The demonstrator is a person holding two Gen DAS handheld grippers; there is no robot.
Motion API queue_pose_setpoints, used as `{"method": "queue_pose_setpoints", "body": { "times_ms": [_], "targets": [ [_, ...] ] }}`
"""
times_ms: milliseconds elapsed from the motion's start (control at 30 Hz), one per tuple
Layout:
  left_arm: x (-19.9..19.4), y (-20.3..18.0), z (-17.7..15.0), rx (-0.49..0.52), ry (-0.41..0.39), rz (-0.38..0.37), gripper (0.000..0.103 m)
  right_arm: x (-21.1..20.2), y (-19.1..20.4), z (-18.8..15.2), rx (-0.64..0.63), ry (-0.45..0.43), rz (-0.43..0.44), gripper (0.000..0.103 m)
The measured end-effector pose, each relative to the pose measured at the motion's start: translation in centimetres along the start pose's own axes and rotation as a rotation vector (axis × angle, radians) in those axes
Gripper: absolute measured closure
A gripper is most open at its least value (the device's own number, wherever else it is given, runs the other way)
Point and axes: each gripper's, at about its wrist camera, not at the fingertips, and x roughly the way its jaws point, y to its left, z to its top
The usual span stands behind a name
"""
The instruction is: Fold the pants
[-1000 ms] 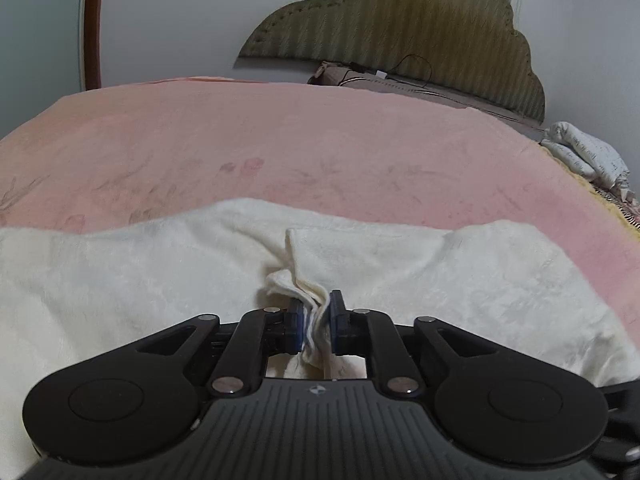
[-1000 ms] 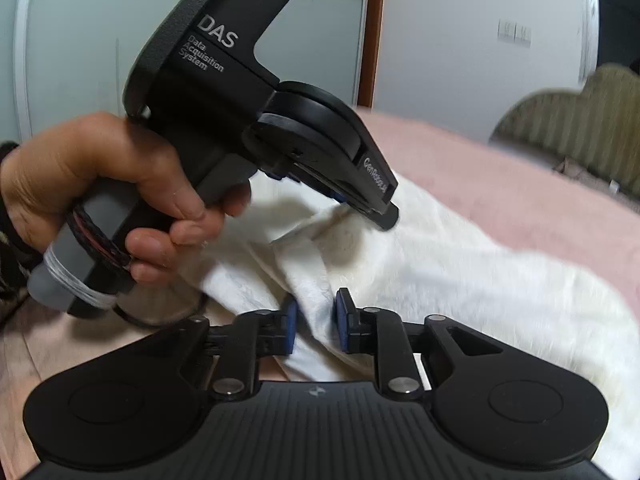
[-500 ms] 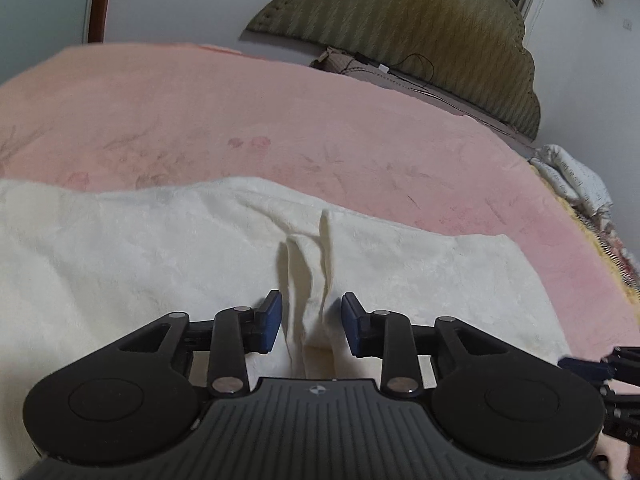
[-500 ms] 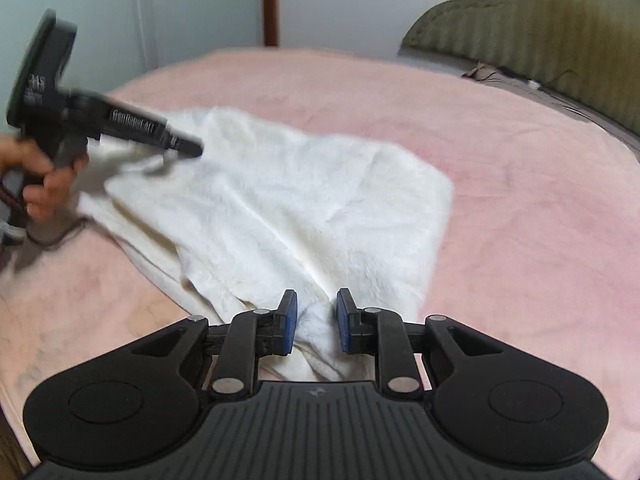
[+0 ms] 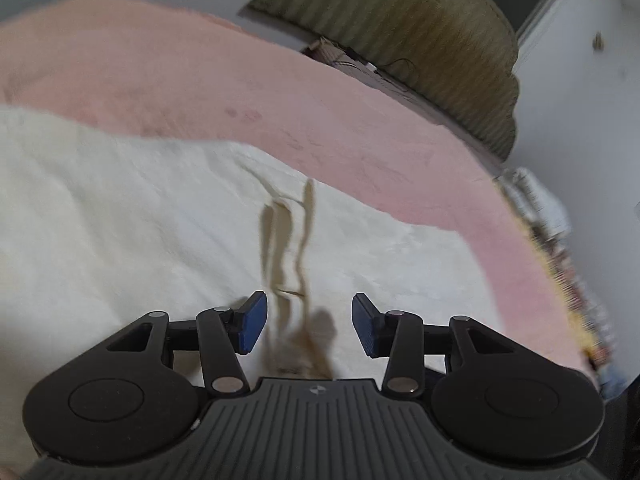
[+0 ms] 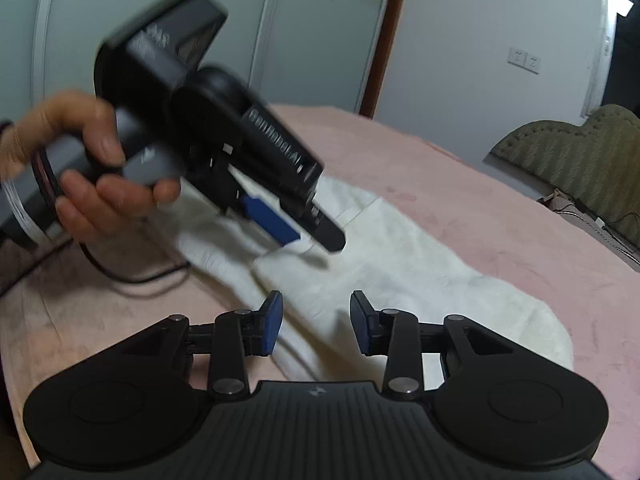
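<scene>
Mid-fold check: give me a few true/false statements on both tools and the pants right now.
1. The left tool is open, with nothing clamped. True.
2. The right tool is shut on the pants. False: its jaws stand apart over the white pants, gripping nothing.
3. The pants lie on a pink blanket. True.
4. The pants are dark blue. False: they are cream white.
5. A green scalloped headboard stands beyond the blanket. True.
</scene>
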Motion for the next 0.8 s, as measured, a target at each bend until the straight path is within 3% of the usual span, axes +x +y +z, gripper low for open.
{"method": "queue_pose_setpoints", "body": {
  "times_ms": [67,167,267,367,600,633,700,800],
  "targets": [
    [0.0,-0.4,-0.2,0.049,-0.016,0.066,0.054,0.9,-0.5,-0.2,0.034,0.047,0.08,0.065],
    [-0.8,0.4,0.0,0.01,-0.064,0.092,0.054,-0.1,-0.9,0.1,0.035,-0.004,0.148,0.067],
    [-1.6,1.5,0.5,-0.066,-0.089,0.078,0.054,-0.1,-0.6,0.5,-0.002,-0.041,0.049,0.067],
    [-2.5,1.6,0.7,-0.079,-0.099,0.058,0.054,0.5,0.2,0.8,-0.06,-0.062,0.0,0.067],
    [-3.5,1.3,0.7,-0.152,-0.071,-0.072,0.053,3.2,4.2,-0.4,-0.429,-0.001,-0.192,0.068],
    [-3.5,1.2,0.7,-0.152,-0.071,-0.08,0.052,3.4,4.3,-0.5,-0.44,-0.009,-0.209,0.068],
    [-3.6,0.9,0.6,-0.15,-0.069,-0.089,0.052,3.1,3.5,0.0,-0.373,-0.027,-0.165,0.086],
    [-3.4,1.1,0.5,-0.172,-0.044,-0.139,0.05,2.1,1.7,0.9,-0.248,-0.077,-0.119,0.093]
  ]
}}
